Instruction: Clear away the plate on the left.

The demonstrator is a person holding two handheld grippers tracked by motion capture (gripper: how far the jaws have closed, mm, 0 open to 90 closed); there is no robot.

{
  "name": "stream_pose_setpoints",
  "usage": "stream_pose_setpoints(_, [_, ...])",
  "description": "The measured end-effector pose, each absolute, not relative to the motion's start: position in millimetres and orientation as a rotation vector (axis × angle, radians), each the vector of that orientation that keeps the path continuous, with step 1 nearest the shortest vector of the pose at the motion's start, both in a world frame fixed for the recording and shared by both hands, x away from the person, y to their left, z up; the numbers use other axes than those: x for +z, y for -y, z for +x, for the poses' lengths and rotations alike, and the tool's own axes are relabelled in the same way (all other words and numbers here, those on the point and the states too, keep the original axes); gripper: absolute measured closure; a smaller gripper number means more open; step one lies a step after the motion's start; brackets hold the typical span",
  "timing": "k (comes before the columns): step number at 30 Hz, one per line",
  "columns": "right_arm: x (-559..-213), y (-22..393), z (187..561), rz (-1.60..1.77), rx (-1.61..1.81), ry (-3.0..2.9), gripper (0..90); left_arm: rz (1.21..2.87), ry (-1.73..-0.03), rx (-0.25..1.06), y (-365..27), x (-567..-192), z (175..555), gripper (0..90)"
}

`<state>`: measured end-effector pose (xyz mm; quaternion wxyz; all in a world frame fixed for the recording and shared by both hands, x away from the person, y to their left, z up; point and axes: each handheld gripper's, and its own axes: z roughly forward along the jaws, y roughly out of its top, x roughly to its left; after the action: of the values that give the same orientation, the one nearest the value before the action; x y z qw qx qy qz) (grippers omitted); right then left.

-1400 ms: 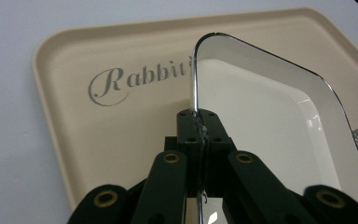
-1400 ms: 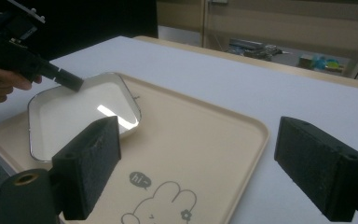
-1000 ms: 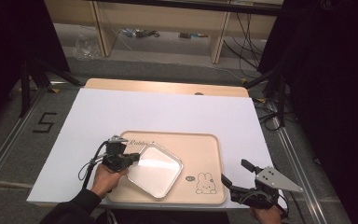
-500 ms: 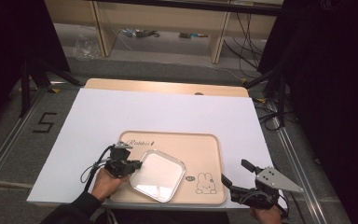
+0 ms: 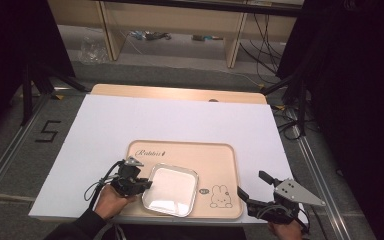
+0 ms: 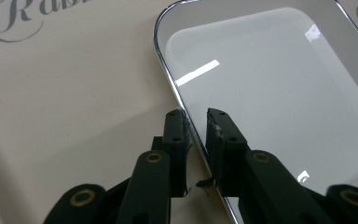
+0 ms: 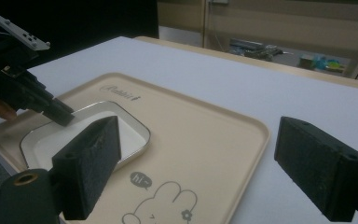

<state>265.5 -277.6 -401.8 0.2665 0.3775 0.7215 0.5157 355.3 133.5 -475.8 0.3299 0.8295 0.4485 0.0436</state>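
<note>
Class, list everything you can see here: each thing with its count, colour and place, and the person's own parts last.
table: one, white top, centre.
tray: one, beige with rabbit print, on the table's near side.
dish: one, silver rim, on the tray's near left part.
left tongs: one, black, jaws astride the dish's rim and just opening, a gap showing.
right tongs: one, black, open, at the table's near right corner.
hands: two, at the near edge.

A shallow square metal plate (image 5: 170, 189) with rounded corners and a shiny rim lies flat, turned slightly askew, on the near left part of a beige tray (image 5: 215, 155) printed with a rabbit. Its pale inside is bare and reflects light.
</note>
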Motion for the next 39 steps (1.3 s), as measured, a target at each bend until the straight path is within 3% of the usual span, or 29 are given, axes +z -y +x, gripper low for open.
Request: stream_pose_setpoints(39, [-401.1,277.9,265.0,1.019,1.385,-1.954,15.2,2.148,-1.148,-0.011,-125.0,-477.5,335.7,69.1])
